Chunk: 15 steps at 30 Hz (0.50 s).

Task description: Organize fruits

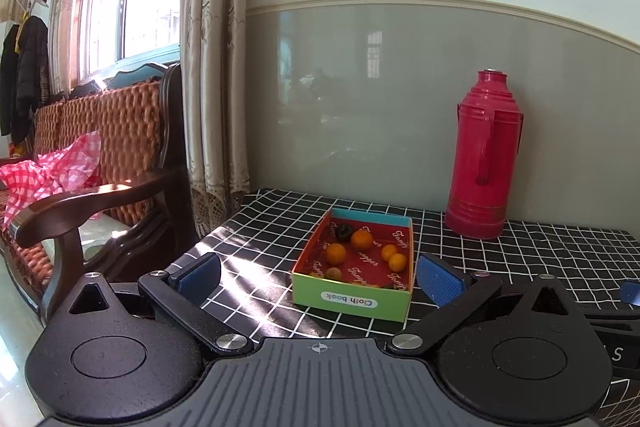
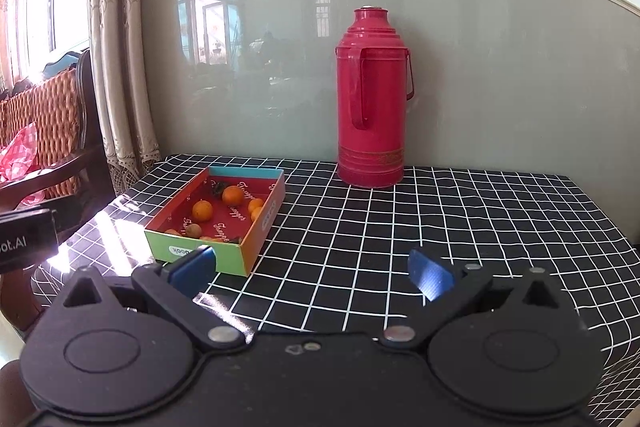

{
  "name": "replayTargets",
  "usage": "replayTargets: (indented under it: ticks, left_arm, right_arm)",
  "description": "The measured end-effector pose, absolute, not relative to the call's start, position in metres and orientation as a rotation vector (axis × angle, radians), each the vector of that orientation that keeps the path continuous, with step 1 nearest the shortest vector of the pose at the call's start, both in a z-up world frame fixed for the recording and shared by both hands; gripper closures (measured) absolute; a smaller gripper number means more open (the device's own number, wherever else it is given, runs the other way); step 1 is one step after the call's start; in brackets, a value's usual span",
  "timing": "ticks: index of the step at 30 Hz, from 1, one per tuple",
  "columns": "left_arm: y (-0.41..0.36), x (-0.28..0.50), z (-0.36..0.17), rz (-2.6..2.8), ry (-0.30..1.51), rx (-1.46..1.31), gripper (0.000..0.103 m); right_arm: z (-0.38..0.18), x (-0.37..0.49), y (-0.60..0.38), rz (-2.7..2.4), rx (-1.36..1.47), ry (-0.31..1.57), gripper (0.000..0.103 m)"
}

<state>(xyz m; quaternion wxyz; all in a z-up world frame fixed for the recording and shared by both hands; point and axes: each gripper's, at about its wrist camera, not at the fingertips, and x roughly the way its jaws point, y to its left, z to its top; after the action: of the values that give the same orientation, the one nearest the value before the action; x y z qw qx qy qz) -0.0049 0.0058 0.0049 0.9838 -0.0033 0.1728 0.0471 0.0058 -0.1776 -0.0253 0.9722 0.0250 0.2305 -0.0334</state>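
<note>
An open cardboard box [image 1: 352, 301] with a green front and red inside sits on the checked table. It holds several small oranges [image 1: 335, 253], a brownish fruit [image 1: 333, 273] and a dark item [image 1: 343, 231]. My left gripper [image 1: 318, 277] is open and empty, just in front of the box. The box also shows in the right wrist view [image 2: 244, 251], with oranges [image 2: 202, 210] inside. My right gripper [image 2: 312, 269] is open and empty, to the right of the box's near corner.
A tall red thermos [image 1: 482, 155] stands at the back by the wall, also in the right wrist view [image 2: 370, 99]. The black-and-white checked tablecloth [image 2: 400, 247] covers the table. A wooden sofa [image 1: 100, 155] with pink cloth stands left of the table edge.
</note>
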Motion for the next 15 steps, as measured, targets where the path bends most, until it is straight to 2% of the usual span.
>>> replayTargets:
  ticks: [15]
  left_arm:
    - [0.0045, -0.0009, 0.0017, 0.087, 0.363, -0.004, 0.0]
  right_arm:
    - [-0.0252, 0.005, -0.176, -0.063, 0.044, 0.465, 0.006]
